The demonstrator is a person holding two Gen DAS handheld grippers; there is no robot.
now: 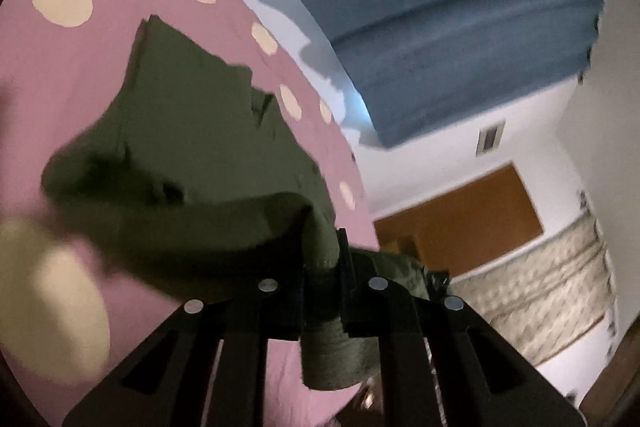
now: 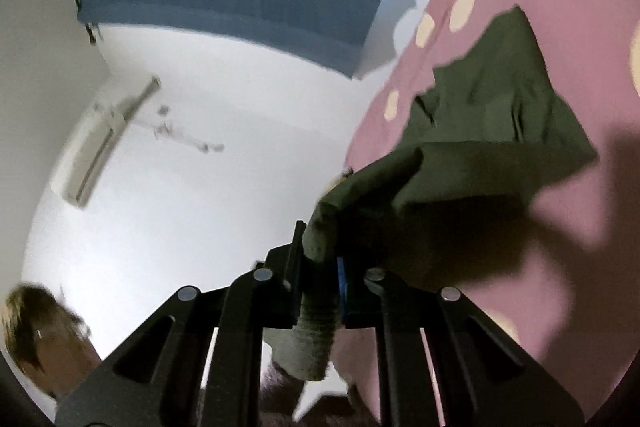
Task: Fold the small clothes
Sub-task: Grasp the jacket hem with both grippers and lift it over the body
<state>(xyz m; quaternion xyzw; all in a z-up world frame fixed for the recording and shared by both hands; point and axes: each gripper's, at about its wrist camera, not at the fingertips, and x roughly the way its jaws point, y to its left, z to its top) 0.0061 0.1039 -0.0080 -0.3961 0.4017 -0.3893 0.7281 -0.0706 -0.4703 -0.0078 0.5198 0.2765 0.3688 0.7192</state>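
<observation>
Garment [image 1: 188, 131], olive green, is held at one ribbed edge, lifted clear of the pink dotted sheet [image 1: 80, 67]; the far part is draped on that sheet ahead of both grippers. Ribbed edge is pinched in the left gripper [image 1: 326, 267], jaws pressed together on the cloth, with a tail hanging below. The same edge is pinched likewise in the right gripper [image 2: 320, 267]. Long axis is judged to run between the two grips; neither hand is nearer. Folding forward over the flat part is judged next. Blue curtain [image 1: 440, 7] is seen beyond.
</observation>
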